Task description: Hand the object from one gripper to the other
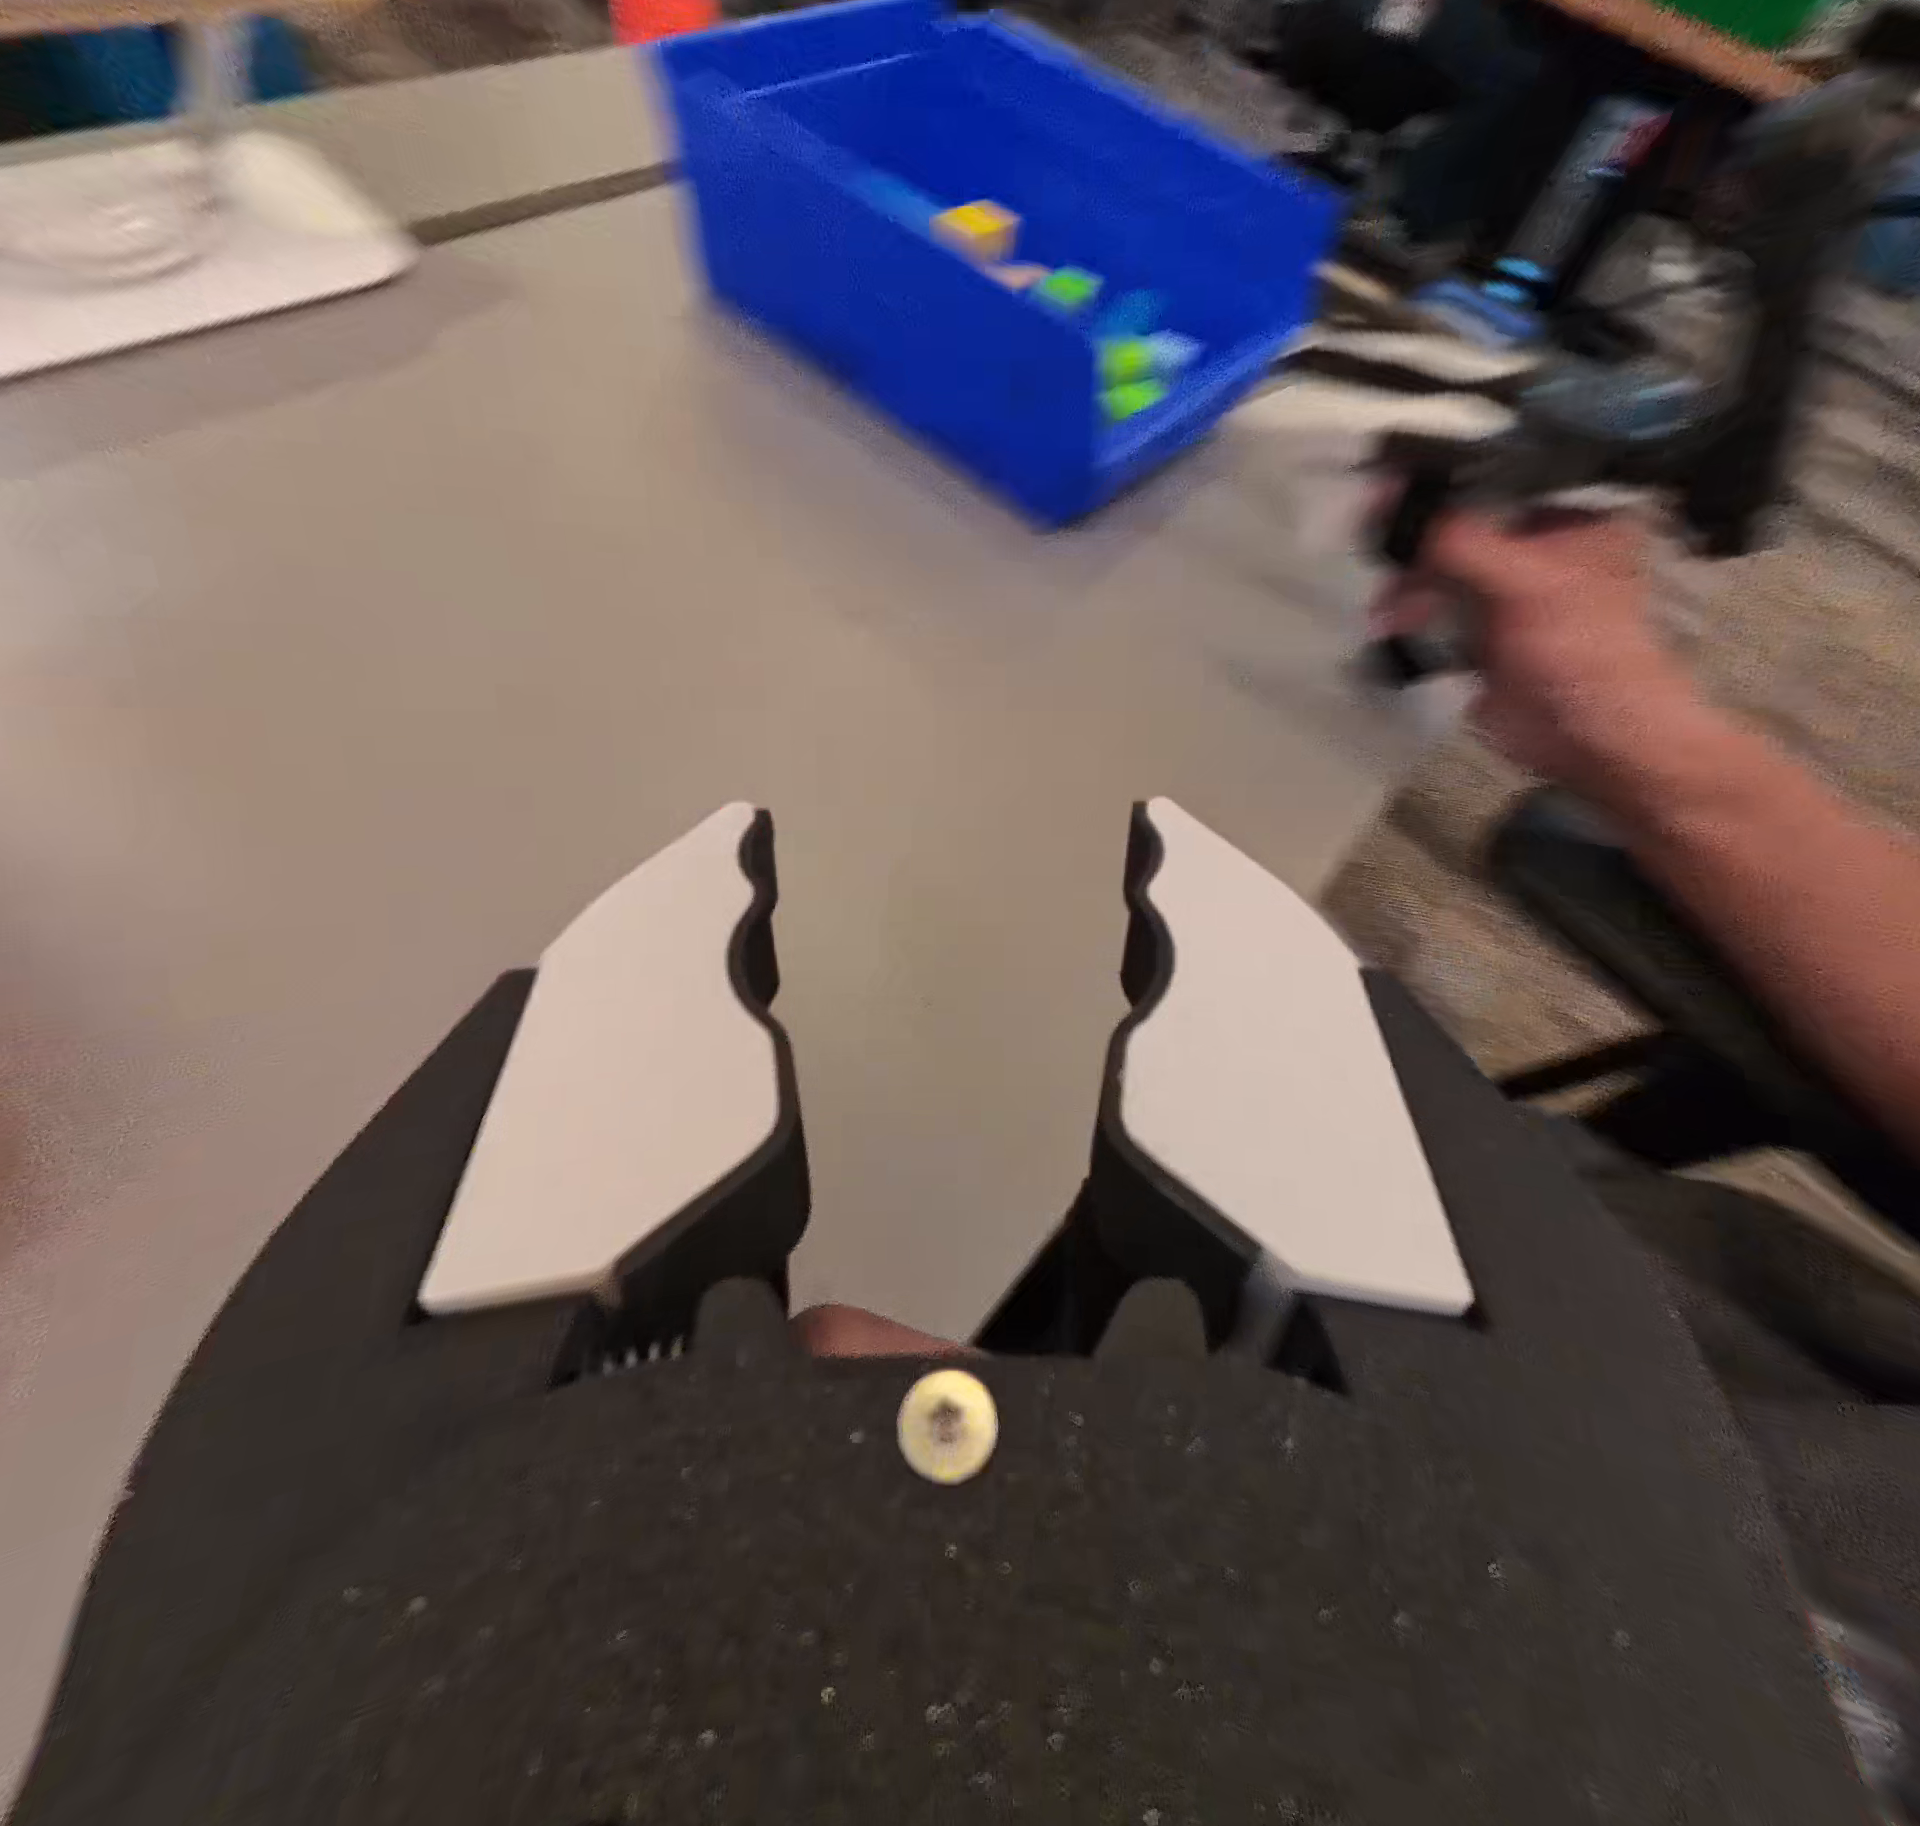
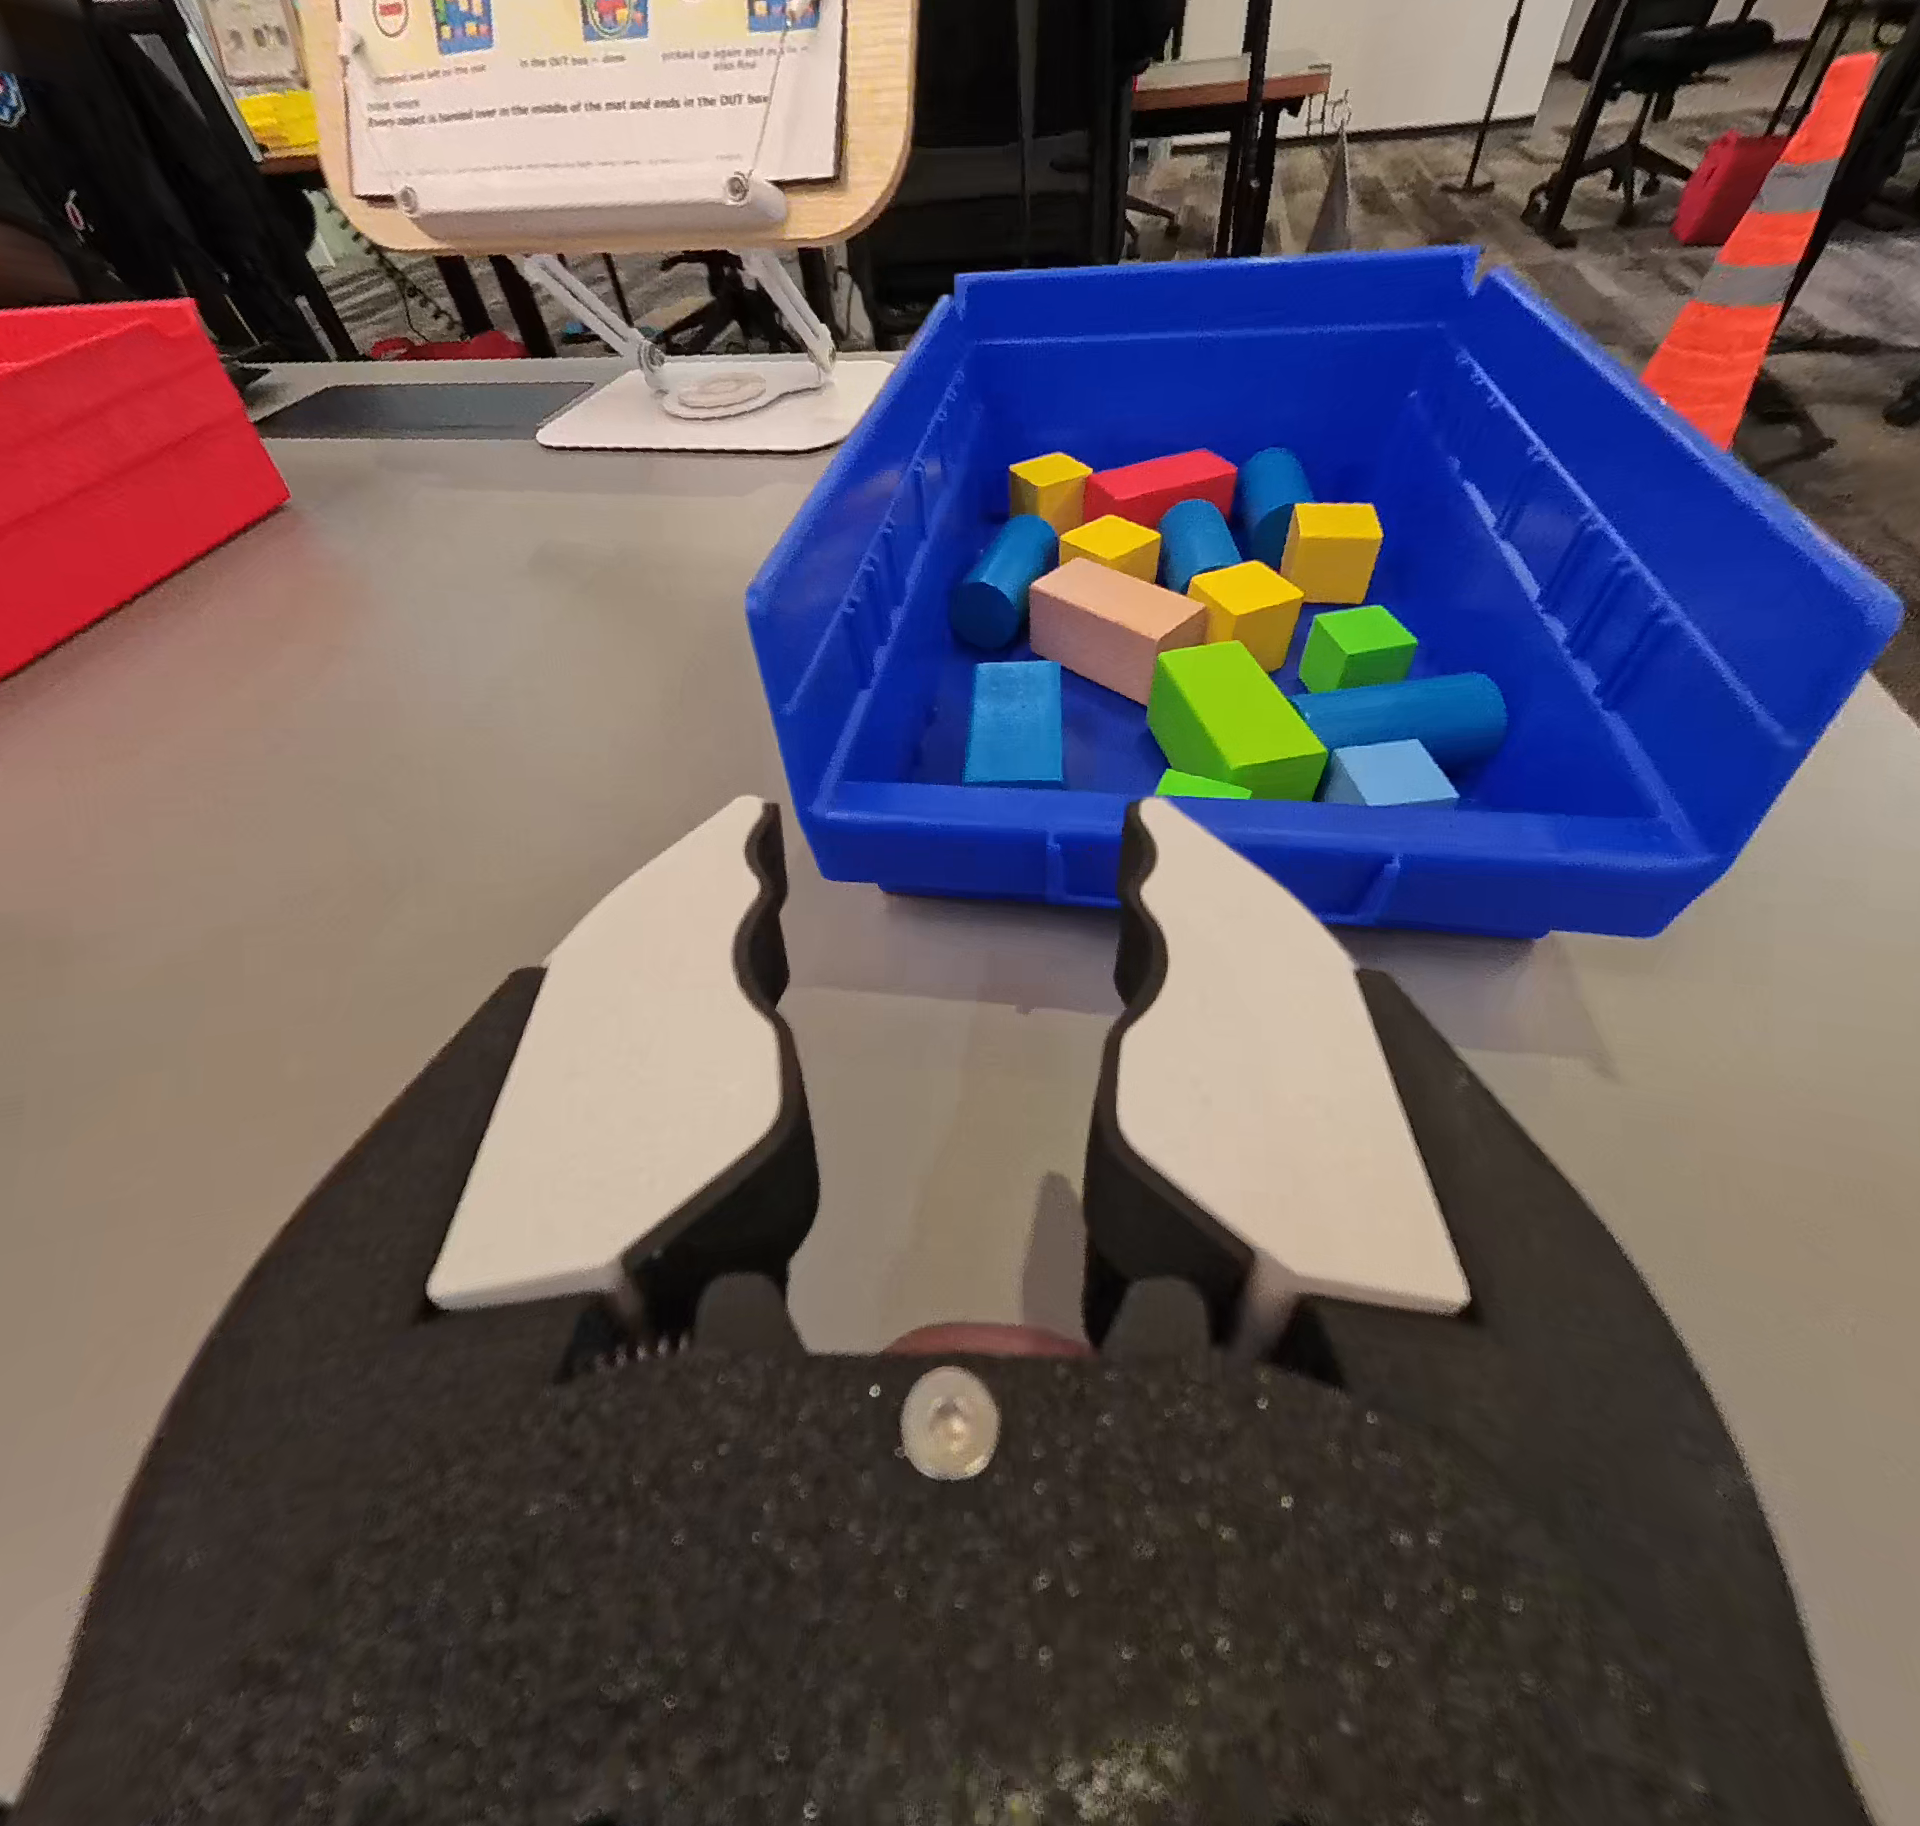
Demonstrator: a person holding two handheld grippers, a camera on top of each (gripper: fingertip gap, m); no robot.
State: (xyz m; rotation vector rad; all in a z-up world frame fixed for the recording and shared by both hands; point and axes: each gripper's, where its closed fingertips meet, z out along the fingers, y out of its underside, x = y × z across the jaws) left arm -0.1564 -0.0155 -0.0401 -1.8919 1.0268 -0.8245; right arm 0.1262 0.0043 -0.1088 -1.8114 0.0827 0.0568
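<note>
At the far left of the right wrist view a red bin (image 2: 114, 467) sits on the grey worktop (image 2: 468, 737), well apart from everything else. Behind it, farther back, a white stand (image 2: 717, 394) carries a tilted board with a printed instruction sheet (image 2: 592, 41).

The right hand-held gripper (image 2: 951, 820) hovers low over the worktop with its jaws spread wide and nothing between them; bare worktop shows through the gap. Just beyond its fingertips, slightly to the right, stands the blue bin (image 2: 1621, 841), its near wall almost level with the right fingertip. Inside lies a loose heap of wooden blocks (image 2: 1205, 613): yellow cubes, blue cylinders, a red brick, a plain wooden brick, green and light blue pieces. All rest on the bin floor, none touching the gripper.

In the blurred left wrist view, the left hand-held gripper (image 1: 951, 820) is likewise wide apart and empty, above open worktop (image 1: 520, 685). The blue bin (image 1: 935, 394) lies well ahead and a little to the right, with a few blocks (image 1: 1060, 290) dimly visible inside. At the right edge a hand (image 1: 1558, 654) grips the other gripper's dark handle off the worktop's edge.

An orange cone (image 2: 1766, 249) stands behind the bin at the right.
</note>
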